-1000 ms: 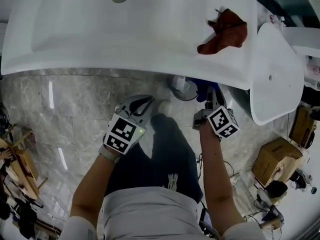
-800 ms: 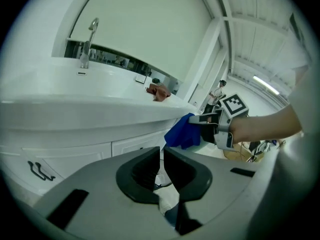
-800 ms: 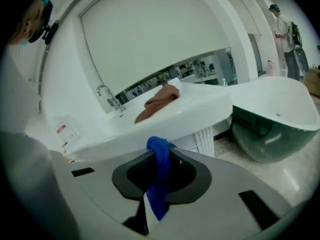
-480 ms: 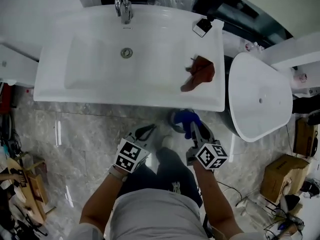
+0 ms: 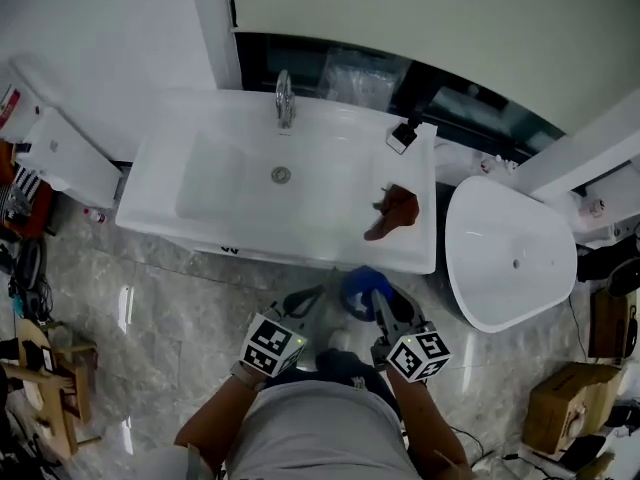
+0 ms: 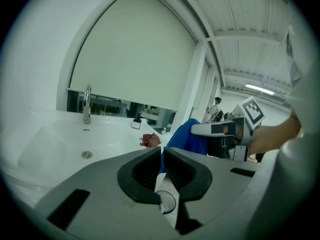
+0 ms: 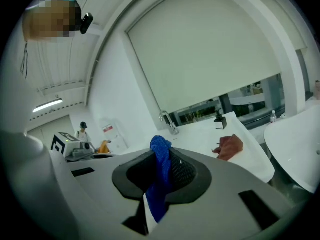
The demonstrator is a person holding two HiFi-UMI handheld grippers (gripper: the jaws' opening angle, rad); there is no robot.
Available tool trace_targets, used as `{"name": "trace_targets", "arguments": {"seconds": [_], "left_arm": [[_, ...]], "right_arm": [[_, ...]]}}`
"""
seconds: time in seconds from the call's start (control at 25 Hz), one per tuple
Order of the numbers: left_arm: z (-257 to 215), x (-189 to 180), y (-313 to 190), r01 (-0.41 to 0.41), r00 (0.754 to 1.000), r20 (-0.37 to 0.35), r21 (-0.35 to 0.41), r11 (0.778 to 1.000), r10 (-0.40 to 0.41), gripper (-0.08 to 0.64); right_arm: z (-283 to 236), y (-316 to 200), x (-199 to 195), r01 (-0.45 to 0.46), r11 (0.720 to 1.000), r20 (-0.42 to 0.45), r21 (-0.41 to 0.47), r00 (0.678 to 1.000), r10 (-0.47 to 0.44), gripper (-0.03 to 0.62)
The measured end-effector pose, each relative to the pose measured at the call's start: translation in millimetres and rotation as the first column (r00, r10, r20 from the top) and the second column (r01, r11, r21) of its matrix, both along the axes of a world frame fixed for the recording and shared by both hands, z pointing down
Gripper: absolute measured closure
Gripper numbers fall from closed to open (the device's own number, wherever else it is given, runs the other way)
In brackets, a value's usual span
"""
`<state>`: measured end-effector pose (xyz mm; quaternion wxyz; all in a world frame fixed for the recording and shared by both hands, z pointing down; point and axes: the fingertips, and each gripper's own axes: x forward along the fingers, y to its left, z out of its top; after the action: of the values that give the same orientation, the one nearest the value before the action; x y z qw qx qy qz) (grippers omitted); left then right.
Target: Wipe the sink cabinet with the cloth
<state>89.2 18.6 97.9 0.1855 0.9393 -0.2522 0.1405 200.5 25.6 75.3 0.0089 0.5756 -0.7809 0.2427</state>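
Since the earlier frame the head view has pulled back. The whole sink [image 5: 250,236] now shows with the wall behind it, and both grippers sit lower in the picture. The red-brown cloth [image 5: 395,211] has kept its place on the sink.

Right gripper [image 5: 378,296]: jaws clamped on a blue cloth [image 5: 358,290]. In the right gripper view the cloth [image 7: 161,174] fills the gap between the pads of the gripper [image 7: 162,156], bunching up above them and hanging down below.

Left gripper [image 5: 312,293]: jaws brought together, with only a thin slit between the pads, and nothing is held. In the left gripper view the blue cloth [image 6: 187,136] shows beyond the gripper [image 6: 162,151], not in it.

Both grippers are held over the grey stone floor [image 5: 180,308], just in front of the sink's front edge. The right one is under the right part of the sink. The blue cloth is near that edge; contact with the sink front cannot be told.

The red-brown cloth lies crumpled on the flat right ledge of the sink, right of the drain [image 5: 281,175] and well apart from the tap [image 5: 285,98]. A small dark object [image 5: 402,137] stands on the same ledge, behind the cloth. A white oval fixture [image 5: 510,253] stands just right of the sink.
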Motion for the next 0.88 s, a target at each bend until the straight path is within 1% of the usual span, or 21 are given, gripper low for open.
{"name": "trace_targets", "arguments": {"seconds": [0.16, 0.28, 0.56, 0.68, 0.88], "left_arm": [[-34.3, -11.8, 5.3, 0.047, 0.998, -0.043, 0.037, 0.998, -0.046, 0.549], [-60.4, -23.6, 4.2, 0.094, 0.994, -0.069, 0.072, 0.993, -0.089, 0.549], [-110.3, -44.0, -4.9, 0.178, 0.98, -0.121, 0.159, 0.971, -0.16, 0.549], [-116.8, -50.4, -5.1, 0.204, 0.974, -0.133, 0.161, 0.966, -0.183, 0.549], [-117.1, -56.3, -1.8, 0.236, 0.966, -0.142, 0.148, 0.96, -0.215, 0.549]], "right_arm": [[-31.2, 2.1, -21.5, 0.084, 0.994, -0.029, 0.066, 0.996, -0.083, 0.535], [-55.0, 1.0, -36.5, 0.146, 0.98, -0.066, 0.133, 0.988, -0.138, 0.535], [-98.0, -0.1, -59.3, 0.22, 0.943, -0.131, 0.25, 0.973, -0.193, 0.535], [-109.3, -1.9, -64.8, 0.232, 0.931, -0.111, 0.281, 0.972, -0.209, 0.535], [-116.2, -5.0, -66.1, 0.239, 0.925, -0.101, 0.295, 0.97, -0.219, 0.535]]}}
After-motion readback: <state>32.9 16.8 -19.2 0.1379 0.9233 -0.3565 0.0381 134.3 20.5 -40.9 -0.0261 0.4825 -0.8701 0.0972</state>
